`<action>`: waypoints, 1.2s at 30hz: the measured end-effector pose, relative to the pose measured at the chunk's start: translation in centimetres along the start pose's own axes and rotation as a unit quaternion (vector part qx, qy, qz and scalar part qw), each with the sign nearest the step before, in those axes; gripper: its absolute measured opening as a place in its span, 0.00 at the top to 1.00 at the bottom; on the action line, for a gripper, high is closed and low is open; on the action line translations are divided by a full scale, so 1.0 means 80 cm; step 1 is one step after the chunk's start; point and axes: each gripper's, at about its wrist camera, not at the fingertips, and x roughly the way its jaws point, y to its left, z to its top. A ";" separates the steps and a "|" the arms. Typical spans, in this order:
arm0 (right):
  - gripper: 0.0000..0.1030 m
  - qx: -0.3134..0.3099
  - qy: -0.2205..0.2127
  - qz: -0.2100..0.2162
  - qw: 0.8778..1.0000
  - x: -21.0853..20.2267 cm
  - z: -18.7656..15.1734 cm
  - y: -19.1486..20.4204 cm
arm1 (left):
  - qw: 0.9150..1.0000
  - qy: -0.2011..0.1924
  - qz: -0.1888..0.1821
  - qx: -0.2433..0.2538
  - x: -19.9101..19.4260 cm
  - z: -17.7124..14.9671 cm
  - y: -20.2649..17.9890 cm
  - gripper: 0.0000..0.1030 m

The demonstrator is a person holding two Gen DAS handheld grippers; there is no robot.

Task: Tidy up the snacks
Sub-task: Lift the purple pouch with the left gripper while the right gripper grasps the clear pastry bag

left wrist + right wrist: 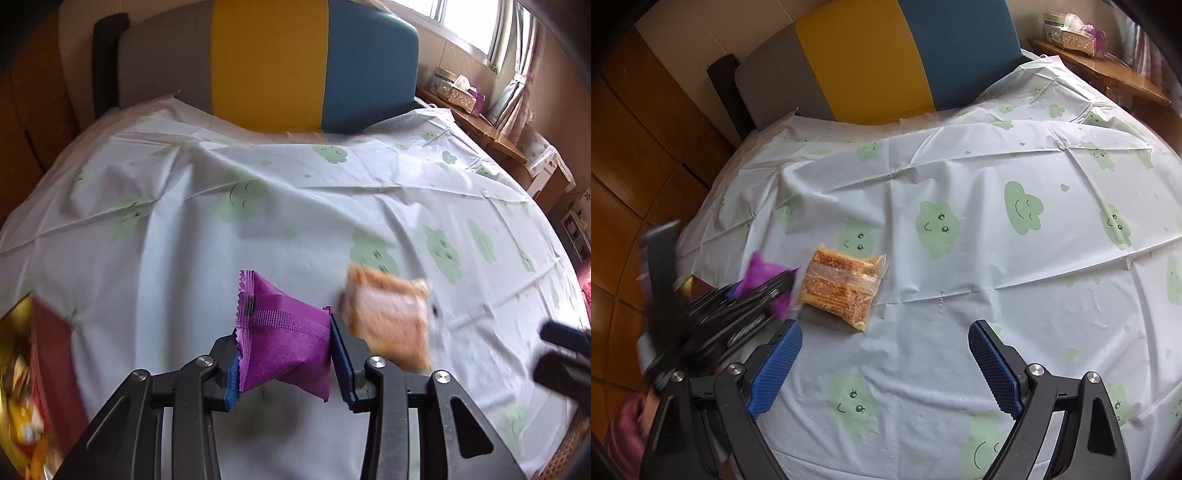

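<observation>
A purple snack packet (284,339) is clamped between the left gripper (282,363) fingers, raised above the cloth-covered worktop (295,206). The right gripper (884,363) fingers are spread wide, empty. An orange snack packet (842,286) is seen lying on the cloth just beyond.

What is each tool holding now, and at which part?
The left tool holds the purple packet, pinched across its middle, sealed ends free. The right tool is open and holds nothing.
</observation>
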 end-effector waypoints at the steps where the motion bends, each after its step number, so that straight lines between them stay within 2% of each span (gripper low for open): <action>1: 0.11 -0.002 0.003 -0.002 1.000 0.002 -0.001 0.001 | 1.000 -0.004 0.000 0.001 -0.008 -0.008 -0.004 0.60; 6: 0.11 -0.027 0.016 -0.010 0.999 0.014 -0.009 0.010 | 1.000 -0.017 -0.008 0.015 -0.046 -0.067 -0.023 0.60; 13: 0.11 -0.100 0.025 -0.012 0.995 0.029 -0.022 0.037 | 0.999 -0.011 -0.016 0.049 -0.057 -0.134 -0.042 0.60; 17: 0.11 -0.141 0.029 -0.006 0.990 0.036 -0.029 0.050 | 0.998 -0.025 -0.029 0.045 -0.058 -0.150 -0.037 0.60; 22: 0.11 -0.189 0.025 -0.023 0.981 0.041 -0.017 0.070 | 0.997 -0.038 -0.040 0.047 -0.056 -0.156 -0.034 0.60; 25: 0.11 -0.233 0.024 -0.027 0.972 0.056 0.001 0.087 | 0.997 -0.044 -0.045 0.042 -0.060 -0.163 -0.034 0.60; 29: 0.11 -0.301 0.045 -0.049 0.951 0.094 0.015 0.109 | 0.997 -0.046 -0.052 0.037 -0.059 -0.164 -0.032 0.60; 34: 0.11 -0.366 0.047 -0.075 0.926 0.133 0.024 0.126 | 0.997 -0.050 -0.058 0.032 -0.059 -0.165 -0.029 0.60; 35: 0.12 -0.369 0.049 -0.078 0.925 0.139 0.026 0.127 | 0.997 -0.050 -0.059 0.031 -0.059 -0.165 -0.029 0.60; 36: 0.19 -0.366 0.055 -0.078 0.926 0.144 0.028 0.125 | 0.996 -0.050 -0.060 0.031 -0.059 -0.165 -0.028 0.60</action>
